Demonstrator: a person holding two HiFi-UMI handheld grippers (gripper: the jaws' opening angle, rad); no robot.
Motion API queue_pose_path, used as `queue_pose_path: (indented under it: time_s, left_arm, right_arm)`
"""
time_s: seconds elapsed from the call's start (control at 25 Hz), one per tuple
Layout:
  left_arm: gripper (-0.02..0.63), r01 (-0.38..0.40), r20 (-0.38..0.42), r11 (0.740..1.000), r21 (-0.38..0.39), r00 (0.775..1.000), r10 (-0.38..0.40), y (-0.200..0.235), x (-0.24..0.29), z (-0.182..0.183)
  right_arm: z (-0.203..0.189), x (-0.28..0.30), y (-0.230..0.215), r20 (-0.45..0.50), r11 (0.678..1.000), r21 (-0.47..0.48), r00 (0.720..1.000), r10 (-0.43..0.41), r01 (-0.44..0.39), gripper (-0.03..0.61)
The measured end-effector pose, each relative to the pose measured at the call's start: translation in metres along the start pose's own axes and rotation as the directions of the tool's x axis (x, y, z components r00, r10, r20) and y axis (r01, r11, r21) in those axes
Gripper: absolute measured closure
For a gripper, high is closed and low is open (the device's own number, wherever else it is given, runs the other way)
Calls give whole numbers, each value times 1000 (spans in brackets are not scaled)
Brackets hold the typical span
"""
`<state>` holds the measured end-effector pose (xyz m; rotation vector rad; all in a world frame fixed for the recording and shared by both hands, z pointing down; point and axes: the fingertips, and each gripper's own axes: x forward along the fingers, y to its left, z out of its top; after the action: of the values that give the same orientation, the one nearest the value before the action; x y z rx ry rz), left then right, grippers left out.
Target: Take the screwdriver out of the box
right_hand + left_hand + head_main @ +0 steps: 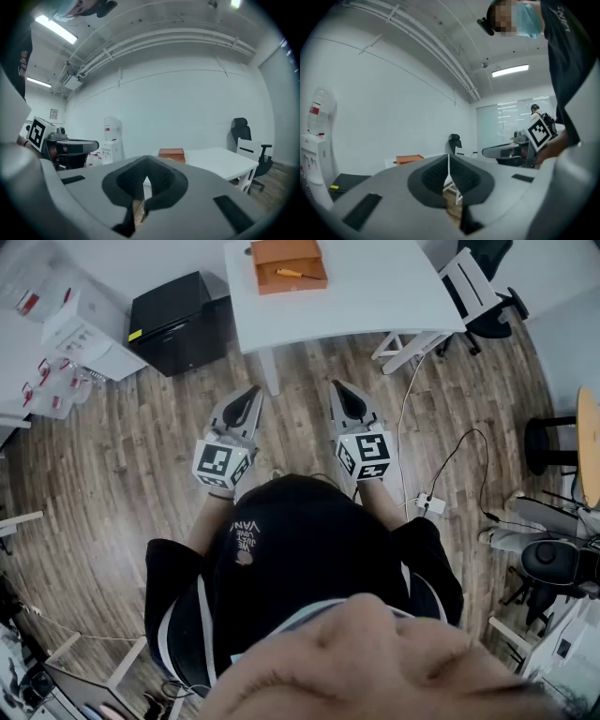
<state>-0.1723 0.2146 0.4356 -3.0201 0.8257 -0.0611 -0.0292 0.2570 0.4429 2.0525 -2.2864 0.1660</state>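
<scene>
Wood-plank floor (112,456) underfoot, with a white table (375,296) ahead of both grippers and well apart from them. On the table, ahead and roughly between the two grippers' lines of aim, an open-topped orange box (288,263). Inside the box, lying flat and untouched, the orange-handled screwdriver (289,273).

Over the floor and aimed level, the left gripper (249,395): jaws pressed together, nothing between them. Just beside it, the right gripper (341,390): likewise pressed together and empty, aimed toward the table.

Same box (408,159) small and far beyond the closed jaws in the left gripper view. Box (171,153) again in the right gripper view, at the near end of the table.

Assessment: task not yet under way in any physical sense, with no contact on box or screwdriver. Outstanding, by judgement:
- approach to the table
- spreading of one gripper
- grip on the screwdriver
- lift clear of the box walls
</scene>
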Motion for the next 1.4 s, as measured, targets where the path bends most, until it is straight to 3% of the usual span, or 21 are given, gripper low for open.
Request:
queue_pose_path:
  time_s: [0.76, 0.96, 1.4]
  left_arm:
    - [597, 87, -34, 996, -32, 995, -88, 49, -6, -21]
    - [597, 85, -40, 995, -46, 995, -86, 54, 8, -23]
    - [596, 21, -30, 999, -44, 999, -22, 78, 89, -2]
  right_arm:
    - [-17, 18, 19, -14, 994, 60, 996, -88, 89, 566]
    - [-20, 25, 1, -29, 992, 74, 994, -105, 107, 566]
    - [7, 86, -67, -24, 998, 39, 999, -39, 39, 566]
